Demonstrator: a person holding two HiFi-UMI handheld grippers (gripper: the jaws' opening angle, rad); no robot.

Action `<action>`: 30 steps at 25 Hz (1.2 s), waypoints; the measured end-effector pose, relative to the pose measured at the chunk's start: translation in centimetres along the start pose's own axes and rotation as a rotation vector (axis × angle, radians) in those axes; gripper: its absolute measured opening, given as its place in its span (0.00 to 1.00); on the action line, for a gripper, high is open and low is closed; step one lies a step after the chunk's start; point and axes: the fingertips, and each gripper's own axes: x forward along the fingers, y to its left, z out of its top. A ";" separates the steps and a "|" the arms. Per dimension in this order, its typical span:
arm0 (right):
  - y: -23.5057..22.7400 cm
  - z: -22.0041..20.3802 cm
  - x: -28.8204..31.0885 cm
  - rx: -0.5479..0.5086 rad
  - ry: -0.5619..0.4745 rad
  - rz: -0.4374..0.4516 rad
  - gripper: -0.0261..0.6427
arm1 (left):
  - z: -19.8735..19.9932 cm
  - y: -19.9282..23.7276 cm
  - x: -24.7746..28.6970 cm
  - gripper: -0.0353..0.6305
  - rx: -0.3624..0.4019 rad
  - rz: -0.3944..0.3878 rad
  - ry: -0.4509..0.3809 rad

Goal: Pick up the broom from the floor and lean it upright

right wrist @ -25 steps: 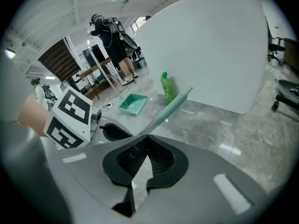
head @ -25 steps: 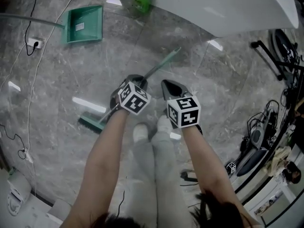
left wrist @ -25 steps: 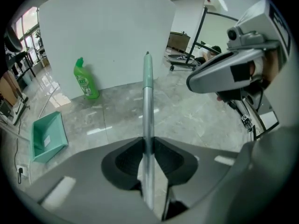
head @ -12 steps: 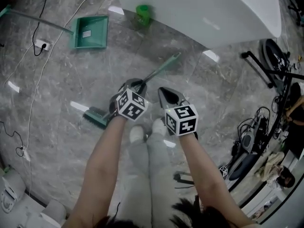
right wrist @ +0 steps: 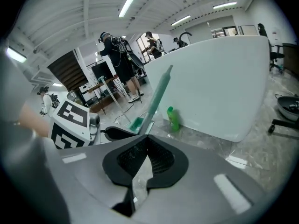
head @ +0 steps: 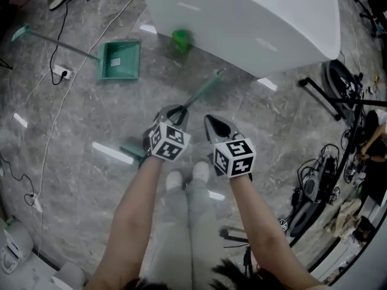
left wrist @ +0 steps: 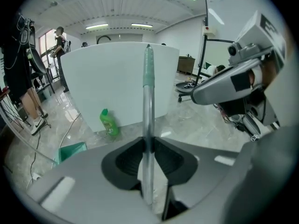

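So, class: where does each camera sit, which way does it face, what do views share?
Head view: on the head, facing steeply down; forearms, legs, left gripper, right gripper show.
Left gripper view: rides that gripper, facing the white counter; jaws clamp the broom.
Right gripper view: rides that gripper, same facing; its jaws closed, empty.
All share the green bottle.

Your left gripper [head: 175,110] holds the green long-handled broom [head: 201,93] across its shaft: brush end down left of your feet, handle slanting toward the white curved counter [head: 254,17]. Your right gripper [head: 214,122] sits just right. A green plastic bottle [head: 179,41] stands at the counter's foot, with a green plastic dustpan [head: 120,60] left of it.
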 end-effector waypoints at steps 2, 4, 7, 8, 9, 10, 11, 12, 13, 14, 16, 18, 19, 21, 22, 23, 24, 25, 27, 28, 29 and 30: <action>-0.3 1.1 -0.4 0.015 -0.016 -0.007 0.04 | 1.3 0.5 -0.2 0.17 -0.009 0.010 -0.015; -0.5 2.1 -0.8 0.022 -0.030 -0.011 0.04 | 2.7 0.9 -0.4 0.17 -0.020 0.025 -0.031; -1.0 3.7 -1.3 0.024 -0.052 -0.013 0.04 | 5.0 1.7 -0.4 0.17 -0.033 0.049 -0.061; -1.1 4.1 -1.4 0.027 -0.058 -0.014 0.04 | 5.8 2.0 -0.4 0.17 -0.036 0.056 -0.069; -1.3 4.5 -1.6 0.030 -0.062 -0.014 0.04 | 6.5 2.2 -0.3 0.17 -0.040 0.062 -0.076; -1.4 4.9 -1.8 0.034 -0.065 -0.014 0.04 | 7.1 2.4 -0.3 0.17 -0.042 0.067 -0.080; -1.5 5.2 -2.0 0.037 -0.066 -0.013 0.04 | 7.7 2.6 -0.2 0.17 -0.044 0.071 -0.082; -1.7 5.5 -2.3 0.040 -0.067 -0.012 0.04 | 8.4 2.8 -0.1 0.17 -0.044 0.074 -0.083; -1.9 5.8 -2.5 0.041 -0.068 -0.010 0.04 | 9.0 3.0 0.1 0.17 -0.043 0.077 -0.083; -2.2 6.1 -2.8 0.041 -0.069 -0.009 0.04 | 9.7 3.2 0.2 0.17 -0.043 0.080 -0.084; -2.8 6.7 -3.2 0.037 -0.068 -0.006 0.04 | 11.1 3.8 0.6 0.17 -0.044 0.090 -0.086; -3.6 6.9 -3.5 0.026 -0.062 -0.005 0.04 | 12.2 4.4 1.0 0.17 -0.049 0.104 -0.085; -4.0 7.0 -3.6 0.020 -0.058 -0.007 0.04 | 12.7 4.7 1.3 0.17 -0.052 0.111 -0.082; -4.9 7.3 -3.7 0.015 -0.057 -0.014 0.04 | 13.7 5.5 1.9 0.17 -0.058 0.126 -0.074; -5.3 7.6 -3.7 0.018 -0.059 -0.020 0.04 | 14.2 5.9 2.3 0.17 -0.060 0.132 -0.071; -5.7 7.8 -3.7 0.022 -0.063 -0.026 0.04 | 14.8 6.3 2.6 0.17 -0.062 0.137 -0.071; -6.1 8.1 -3.7 0.030 -0.068 -0.032 0.04 | 15.4 6.7 2.9 0.17 -0.062 0.139 -0.072; -6.4 8.4 -3.7 0.038 -0.075 -0.037 0.04 | 16.1 7.0 3.2 0.17 -0.060 0.141 -0.076; -6.8 8.9 -3.5 0.052 -0.085 -0.047 0.04 | 17.6 7.7 3.8 0.17 -0.054 0.141 -0.081; -6.9 9.1 -3.3 0.057 -0.088 -0.052 0.04 | 18.2 8.0 4.2 0.17 -0.051 0.141 -0.081; -7.0 9.3 -3.2 0.062 -0.091 -0.057 0.04 | 18.8 8.3 4.6 0.17 -0.048 0.138 -0.080; -7.1 9.5 -3.1 0.068 -0.094 -0.063 0.04 | 19.3 8.5 5.0 0.17 -0.044 0.133 -0.077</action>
